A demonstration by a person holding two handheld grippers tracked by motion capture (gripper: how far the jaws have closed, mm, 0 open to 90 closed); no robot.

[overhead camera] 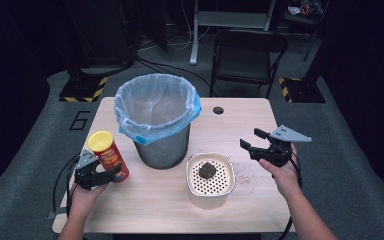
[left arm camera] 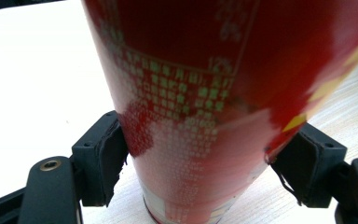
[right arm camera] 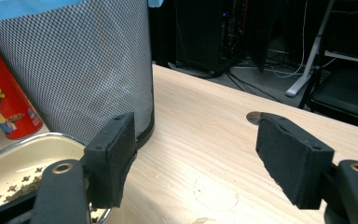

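the left gripper [overhead camera: 100,176] pinches the red chip can [overhead camera: 108,156] low on its body, a pad [left arm camera: 103,156] pressed to each side; the can stands upright on the wooden table [overhead camera: 155,200] at the near left, just left of the mesh bin [overhead camera: 157,120] (lined with a blue-edged bag). the right gripper [overhead camera: 252,141] hovers over the table's right side, jaws spread wide with nothing between them. a cream strainer bowl [overhead camera: 210,180] sits near the bin, dark scraps [overhead camera: 206,170] in it, crumbs [overhead camera: 243,178] beside it.
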